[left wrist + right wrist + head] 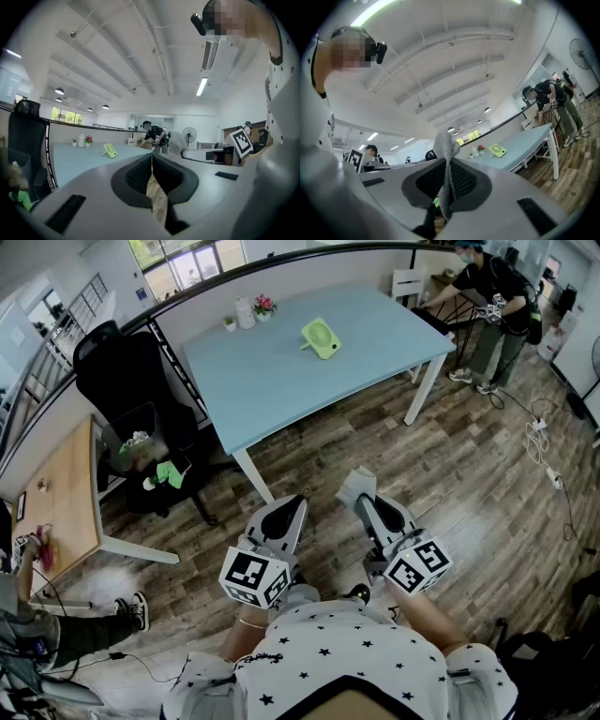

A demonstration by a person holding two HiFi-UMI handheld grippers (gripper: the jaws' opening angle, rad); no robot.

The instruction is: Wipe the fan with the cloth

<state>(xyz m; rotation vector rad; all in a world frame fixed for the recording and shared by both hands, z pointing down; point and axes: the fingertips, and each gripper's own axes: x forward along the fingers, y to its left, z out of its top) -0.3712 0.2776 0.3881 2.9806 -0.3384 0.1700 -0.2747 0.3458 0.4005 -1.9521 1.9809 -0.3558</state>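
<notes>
Head view: left claw (290,509) and right claw (362,498) are side by side over the wood floor (469,484), both pointing toward 12 o'clock and well apart from the blue bench (272,381). Left claw (151,158): jaws pressed together with nothing between them; only floor shows through the slit lower down. Right claw (446,165): jaws clamped on the grey cloth (446,144), whose bunched end sticks up past the tips and shows as a pale tuft (355,484) in the head view. The green fan (321,337) stands on the bench at 12 o'clock from the claws, propped at a tilt, touched by neither. Flowers (265,306) are at the bench's far edge, at 10 o'clock from the fan.
</notes>
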